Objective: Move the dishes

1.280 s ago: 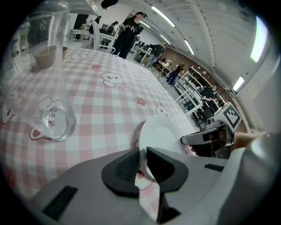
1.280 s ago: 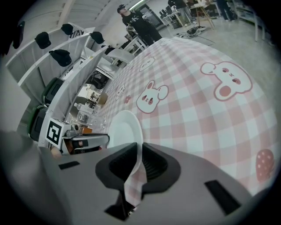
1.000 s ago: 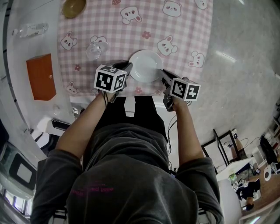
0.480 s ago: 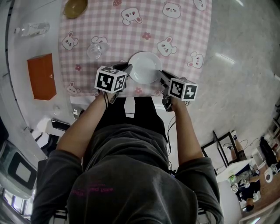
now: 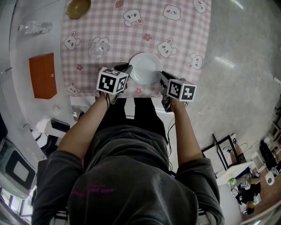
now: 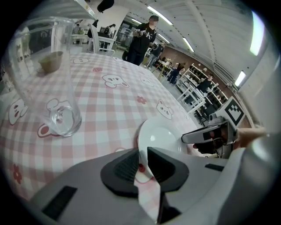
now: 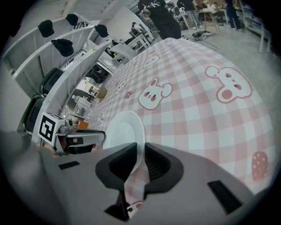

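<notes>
At the table's (image 5: pixel 184 26) near edge, about midway along, sits the white plate (image 5: pixel 145 67), apparently resting on the checked cloth. The right claw (image 7: pixel 141 151) is clamped on its right rim. The left claw (image 6: pixel 143 154) pinches the left rim, its jaws just now easing apart slightly. This is likely the set-down and release step. Next, both claws need to open fully and back off without dragging the plate.

Olive bowl (image 5: pixel 78 8) cut off by top edge.
</notes>
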The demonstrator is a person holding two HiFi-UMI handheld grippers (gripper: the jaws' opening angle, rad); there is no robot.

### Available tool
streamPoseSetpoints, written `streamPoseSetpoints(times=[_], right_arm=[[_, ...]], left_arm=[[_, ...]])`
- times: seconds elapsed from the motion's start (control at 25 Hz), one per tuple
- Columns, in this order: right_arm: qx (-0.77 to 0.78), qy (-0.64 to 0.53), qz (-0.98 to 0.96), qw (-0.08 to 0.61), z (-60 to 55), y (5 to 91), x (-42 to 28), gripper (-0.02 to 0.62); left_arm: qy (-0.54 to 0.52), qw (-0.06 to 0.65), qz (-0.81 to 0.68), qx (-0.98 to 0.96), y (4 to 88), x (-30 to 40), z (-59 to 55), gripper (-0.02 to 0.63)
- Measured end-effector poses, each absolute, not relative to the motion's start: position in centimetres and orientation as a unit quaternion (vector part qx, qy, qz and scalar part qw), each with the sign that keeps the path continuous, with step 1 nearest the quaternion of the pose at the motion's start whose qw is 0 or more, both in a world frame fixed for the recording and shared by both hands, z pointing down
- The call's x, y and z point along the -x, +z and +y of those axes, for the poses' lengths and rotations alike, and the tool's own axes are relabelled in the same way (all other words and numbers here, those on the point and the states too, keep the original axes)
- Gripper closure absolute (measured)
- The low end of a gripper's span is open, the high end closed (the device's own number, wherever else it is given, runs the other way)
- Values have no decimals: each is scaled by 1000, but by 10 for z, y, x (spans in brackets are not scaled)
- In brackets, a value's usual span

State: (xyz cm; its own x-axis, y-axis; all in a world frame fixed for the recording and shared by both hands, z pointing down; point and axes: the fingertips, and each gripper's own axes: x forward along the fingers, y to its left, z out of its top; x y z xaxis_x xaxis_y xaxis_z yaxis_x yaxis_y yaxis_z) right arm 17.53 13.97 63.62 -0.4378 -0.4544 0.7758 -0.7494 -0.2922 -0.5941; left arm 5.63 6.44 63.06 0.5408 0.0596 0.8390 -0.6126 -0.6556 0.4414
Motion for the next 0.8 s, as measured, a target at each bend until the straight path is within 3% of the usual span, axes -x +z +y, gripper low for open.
streamPoseSetpoints(times=[0.44,0.8], right_arm=[[-540,585,-596,100,128,610,-196,555],[-557,519,-644,69,97,533,-222,555]], left_arm=[[423,361,-182,-811,603,-53,59,540],[379,316,-162,-855,521,-72,67,541]])
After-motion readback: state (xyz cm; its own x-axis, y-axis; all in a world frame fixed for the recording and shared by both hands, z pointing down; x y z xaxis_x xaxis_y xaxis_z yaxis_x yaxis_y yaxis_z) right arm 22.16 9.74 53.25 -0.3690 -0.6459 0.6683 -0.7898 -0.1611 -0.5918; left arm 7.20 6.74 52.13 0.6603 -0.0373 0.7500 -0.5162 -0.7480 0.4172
